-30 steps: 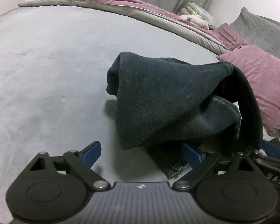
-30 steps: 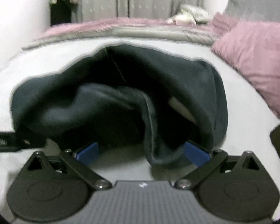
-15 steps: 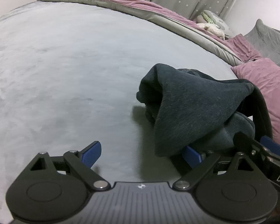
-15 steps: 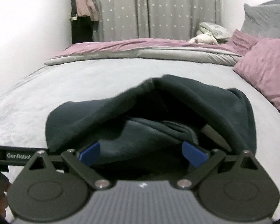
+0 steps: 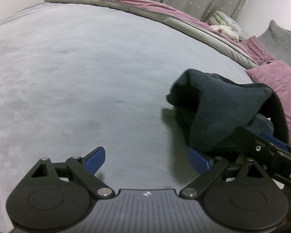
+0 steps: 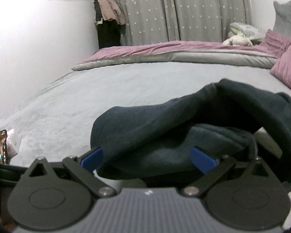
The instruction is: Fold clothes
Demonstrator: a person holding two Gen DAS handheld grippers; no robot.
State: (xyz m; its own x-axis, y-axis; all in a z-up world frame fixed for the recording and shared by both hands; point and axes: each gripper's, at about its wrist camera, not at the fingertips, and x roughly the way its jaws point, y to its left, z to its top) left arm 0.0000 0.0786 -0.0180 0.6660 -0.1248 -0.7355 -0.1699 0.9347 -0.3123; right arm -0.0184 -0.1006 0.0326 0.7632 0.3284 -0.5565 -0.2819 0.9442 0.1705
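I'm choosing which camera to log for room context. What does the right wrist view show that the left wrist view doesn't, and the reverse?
Only the right wrist view shows clothes hanging in the corner, a lit phone at the bed's left edge, and the right gripper open, with the dark garment bunched right ahead of it.

Only the left wrist view shows the open left gripper over bare grey bedspread.

Both show the garment, pink pillows, the star curtain and a soft toy.
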